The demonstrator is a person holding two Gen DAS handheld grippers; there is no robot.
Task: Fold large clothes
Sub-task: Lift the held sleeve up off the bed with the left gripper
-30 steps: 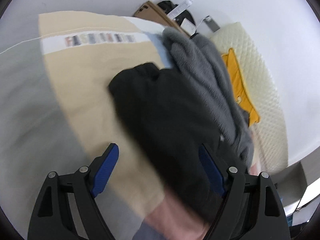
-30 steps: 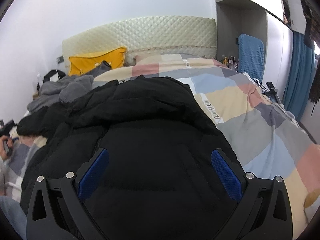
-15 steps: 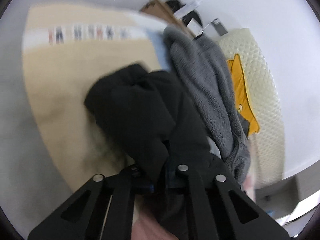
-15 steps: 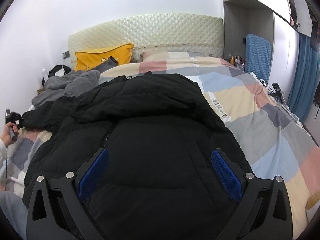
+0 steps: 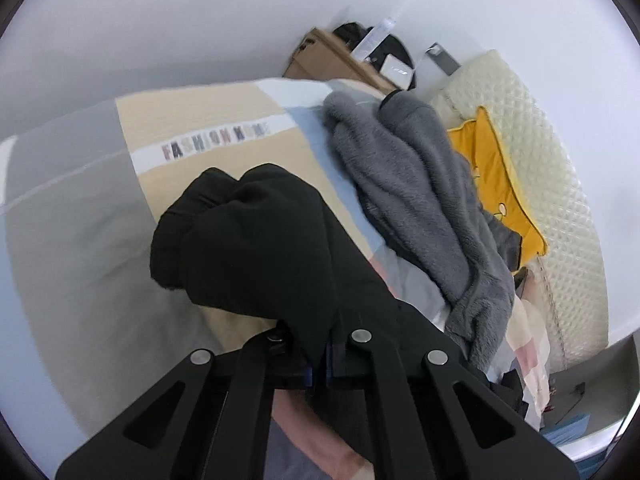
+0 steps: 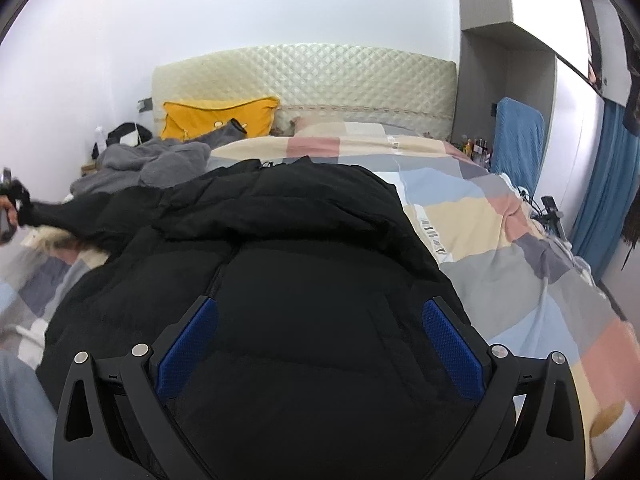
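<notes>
A black puffer jacket [image 6: 304, 280] lies spread on the bed, hood toward the headboard. My left gripper [image 5: 318, 374] is shut on the jacket's black sleeve [image 5: 256, 240] and holds it lifted off the checked quilt [image 5: 80, 240]; the sleeve [image 6: 68, 214] stretches out to the far left in the right wrist view. My right gripper [image 6: 320, 340] is open, its blue pads [image 6: 452, 348] spread above the jacket's body, holding nothing.
A grey fleece garment [image 5: 416, 208] lies heaped beside the sleeve, also in the right wrist view [image 6: 152, 164]. A yellow pillow [image 6: 220, 118] leans on the quilted headboard [image 6: 320, 80]. A cardboard box [image 5: 340, 60] stands by the wall. A blue cloth [image 6: 516, 136] hangs at the right.
My left gripper closed on the black sleeve and lifted it outward to the left. My right gripper stayed open over the jacket.
</notes>
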